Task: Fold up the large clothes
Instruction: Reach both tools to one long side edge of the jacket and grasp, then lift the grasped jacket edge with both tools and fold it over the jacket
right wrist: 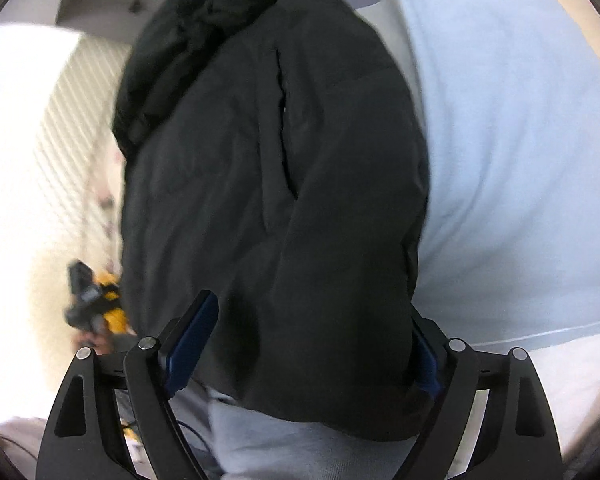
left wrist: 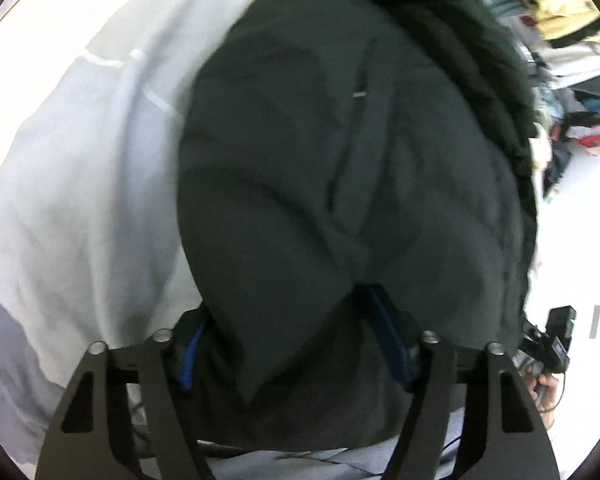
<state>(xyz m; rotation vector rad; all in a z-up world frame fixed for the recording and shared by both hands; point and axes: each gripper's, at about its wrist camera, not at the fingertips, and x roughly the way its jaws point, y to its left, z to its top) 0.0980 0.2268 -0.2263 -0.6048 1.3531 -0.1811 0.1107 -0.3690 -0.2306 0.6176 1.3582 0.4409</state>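
A large black padded jacket (left wrist: 340, 152) with a fur-trimmed hood fills the left wrist view and hangs over the light bed sheet. My left gripper (left wrist: 296, 344) has its blue-padded fingers (left wrist: 388, 336) spread wide with a thick bunch of the jacket between them. In the right wrist view the same jacket (right wrist: 268, 168) hangs down the middle. My right gripper (right wrist: 308, 344) also stands wide, its blue pads (right wrist: 192, 336) on either side of a bulky fold of jacket.
A pale blue-grey sheet (left wrist: 80, 184) covers the bed (right wrist: 520, 152). A pile of mixed clothes (left wrist: 572, 132) lies at the right on a white surface. The other hand-held gripper (left wrist: 552, 344) shows at lower right; a yellow and black device (right wrist: 96, 304) is at left.
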